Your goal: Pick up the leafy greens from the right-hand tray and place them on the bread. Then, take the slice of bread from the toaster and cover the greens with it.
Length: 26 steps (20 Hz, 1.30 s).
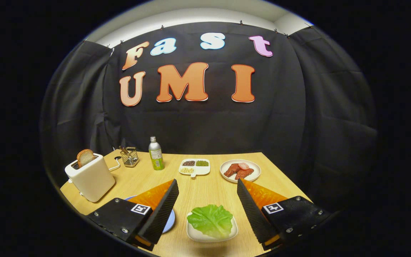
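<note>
A handheld two-finger gripper (207,185) hangs above a light wooden table (205,187) with its fingers (166,210) spread wide apart, gripping nothing. Between them, near their bases, a single leaf of green lettuce (211,220) lies in a small white tray (227,235), the leaf covering most of it and touching neither finger. Partly hidden behind the left finger sits a pale blue plate (170,221); what it carries cannot be seen.

On the table's left side stands a white toaster (92,177) with a browned slice of bread (85,157) standing up out of its slot. Behind the toaster, near the black cloth wall, a small wire basket (130,156) holds a few brown sticks. Just beside it stands a metal bottle (156,153) with a silver top and a green label; the print on that label is too small to read.

Beyond the fingertips, a white divided dish (195,167) holds three separate fillings: something dark in one compartment, something green in the next, and pale grains in the third. To its right, a round white plate (240,170) carries reddish-brown slices of meat (238,172) with one pink round slice on top. Each finger's mount bears a square black-and-white marker (140,208).
</note>
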Tool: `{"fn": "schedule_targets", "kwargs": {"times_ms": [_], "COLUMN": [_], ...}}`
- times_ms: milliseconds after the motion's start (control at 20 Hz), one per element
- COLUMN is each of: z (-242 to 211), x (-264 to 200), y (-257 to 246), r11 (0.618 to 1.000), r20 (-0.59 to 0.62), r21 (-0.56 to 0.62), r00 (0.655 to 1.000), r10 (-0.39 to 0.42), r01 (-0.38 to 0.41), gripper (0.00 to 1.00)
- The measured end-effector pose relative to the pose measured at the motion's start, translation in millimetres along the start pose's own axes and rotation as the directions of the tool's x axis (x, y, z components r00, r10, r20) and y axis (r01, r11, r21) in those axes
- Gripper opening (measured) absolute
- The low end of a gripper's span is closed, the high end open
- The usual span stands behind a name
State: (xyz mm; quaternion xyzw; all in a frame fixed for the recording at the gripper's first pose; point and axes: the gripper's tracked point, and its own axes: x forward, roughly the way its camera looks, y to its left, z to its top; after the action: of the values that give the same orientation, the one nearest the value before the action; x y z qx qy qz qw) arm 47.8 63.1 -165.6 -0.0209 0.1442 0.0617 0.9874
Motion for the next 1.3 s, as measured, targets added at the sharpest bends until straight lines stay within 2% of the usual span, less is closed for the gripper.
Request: {"fn": "schedule_targets", "kwargs": {"times_ms": [150, 400, 850, 1150, 1300], "z": [-23.0, -62.7, -139.3, -156.9, -162.8], "x": [10.9, 25.8, 40.3, 57.0, 62.3], "y": [4.3, 6.2, 4.6, -12.1, -12.4], "r11": [1.000, 0.999, 0.997, 0.997, 0.995], "r20": [-0.051, -0.138, -0.296, -0.336, -0.346], "r21": [0.021, -0.035, -0.078, -0.064, -0.090], "r00": [0.999, 0.990, 0.955, 0.939, 0.936], "r10": [0.006, -0.002, -0.026, -0.068, -0.070], "r01": [-0.005, -0.002, 0.003, 0.049, 0.041], "gripper": [0.99, 0.99, 0.99, 0.99, 0.99]}}
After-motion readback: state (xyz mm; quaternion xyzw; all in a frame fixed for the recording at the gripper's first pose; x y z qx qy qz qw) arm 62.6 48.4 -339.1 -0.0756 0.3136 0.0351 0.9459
